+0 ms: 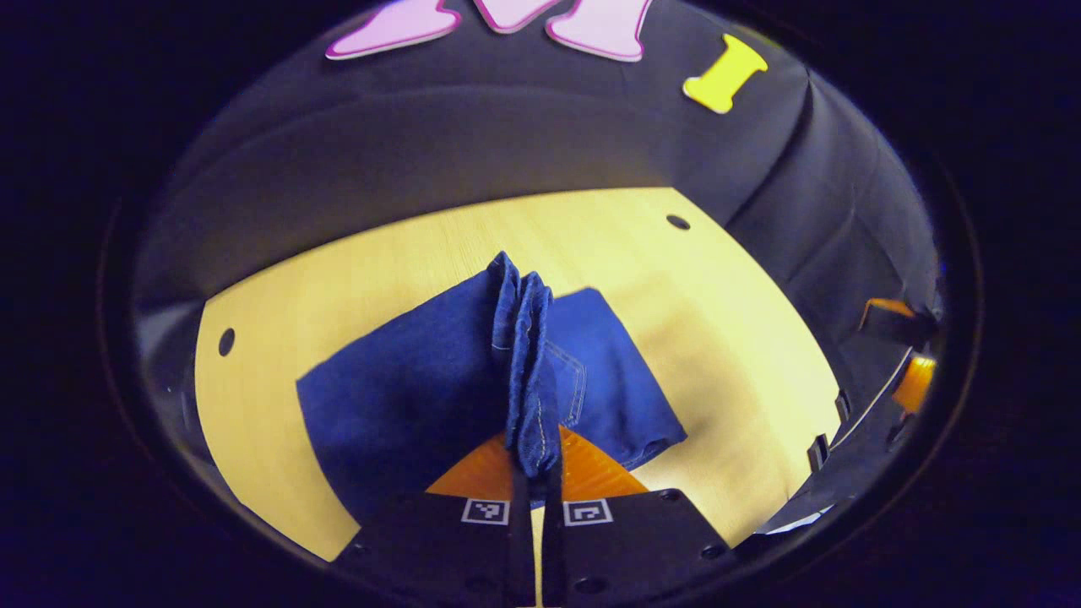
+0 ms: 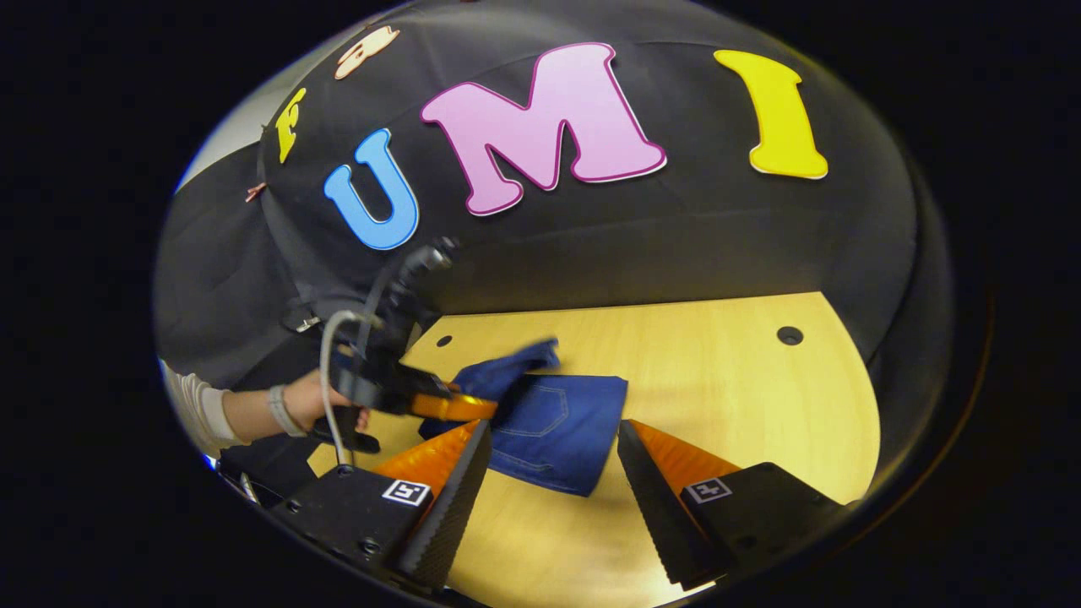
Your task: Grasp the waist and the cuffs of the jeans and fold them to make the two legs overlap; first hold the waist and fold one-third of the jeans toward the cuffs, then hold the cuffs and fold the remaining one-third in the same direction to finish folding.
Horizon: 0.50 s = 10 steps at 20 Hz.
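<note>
Left gripper pinching jeans edge, right gripper hanging free.

Left jaws sitting together, clamped on a bunched denim hem, likely the cuffs, lifted off the table; rest of the jeans lying flat beneath and ahead, folded body spreading to both sides of the fingers. In the right gripper view, right jaws standing wide apart, holding nothing, above the near edge of the jeans, pocket side up. Left gripper is the one engaged; fold looks to be going forward along its fingers over the flat part.

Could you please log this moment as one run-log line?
left gripper: shut on jeans, fold lifted | right gripper: open, empty, above table | fold unfinished
</note>
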### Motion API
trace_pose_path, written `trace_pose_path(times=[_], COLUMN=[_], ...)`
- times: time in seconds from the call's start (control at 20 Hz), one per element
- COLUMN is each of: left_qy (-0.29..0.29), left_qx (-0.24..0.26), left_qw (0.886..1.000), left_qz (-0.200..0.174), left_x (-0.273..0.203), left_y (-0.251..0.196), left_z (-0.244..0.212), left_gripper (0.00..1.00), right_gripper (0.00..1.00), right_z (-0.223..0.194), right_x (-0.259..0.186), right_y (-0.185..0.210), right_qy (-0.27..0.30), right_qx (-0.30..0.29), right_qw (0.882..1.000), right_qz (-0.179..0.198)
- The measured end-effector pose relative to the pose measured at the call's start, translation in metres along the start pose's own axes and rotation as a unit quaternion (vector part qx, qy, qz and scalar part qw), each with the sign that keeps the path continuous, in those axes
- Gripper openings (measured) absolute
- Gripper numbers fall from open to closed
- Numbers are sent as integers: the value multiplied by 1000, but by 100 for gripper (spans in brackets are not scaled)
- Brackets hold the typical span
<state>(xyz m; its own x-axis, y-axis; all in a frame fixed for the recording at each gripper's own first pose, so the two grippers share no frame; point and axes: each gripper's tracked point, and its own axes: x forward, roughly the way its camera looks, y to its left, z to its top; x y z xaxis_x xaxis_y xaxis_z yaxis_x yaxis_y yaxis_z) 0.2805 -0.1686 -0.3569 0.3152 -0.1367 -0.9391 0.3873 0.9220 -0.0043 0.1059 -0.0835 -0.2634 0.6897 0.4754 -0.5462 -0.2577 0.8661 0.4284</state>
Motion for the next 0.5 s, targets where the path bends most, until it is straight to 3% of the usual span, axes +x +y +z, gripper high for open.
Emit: trace_pose_path(times=[0.05, 0.15, 0.3, 0.35, 0.4, 0.45, 0.5], left_qy=[8, -1, -61, -85, -110, -136, -167], left_qx=[5, -7, -32, -39, -45, -50, -51], left_qw=[1000, 1000, 998, 995, 992, 989, 984], left_qz=[10, 14, 15, 23, 29, 35, 44], left_x=[10, 10, 3, -5, -18, -37, -62], left_y=[0, -5, -23, -24, -27, -30, -30], left_z=[-10, -15, -4, 4, 9, 16, 22], left_gripper=[10, 25, 85, 95, 97, 93, 98], right_gripper=[93, 93, 93, 93, 93, 93, 93], right_z=[0, 4, 9, 14, 18, 22, 29], right_x=[-4, -11, -11, -11, -12, -15, -21], right_y=[-4, -8, -18, -22, -25, -25, -25], right_qy=[-1, -4, -15, -23, -32, -40, -52], right_qx=[-10, -24, -35, -38, -42, -43, -46], right_qw=[1000, 1000, 999, 999, 999, 998, 997], right_qz=[-1, 5, -1, -6, -11, -15, -20])
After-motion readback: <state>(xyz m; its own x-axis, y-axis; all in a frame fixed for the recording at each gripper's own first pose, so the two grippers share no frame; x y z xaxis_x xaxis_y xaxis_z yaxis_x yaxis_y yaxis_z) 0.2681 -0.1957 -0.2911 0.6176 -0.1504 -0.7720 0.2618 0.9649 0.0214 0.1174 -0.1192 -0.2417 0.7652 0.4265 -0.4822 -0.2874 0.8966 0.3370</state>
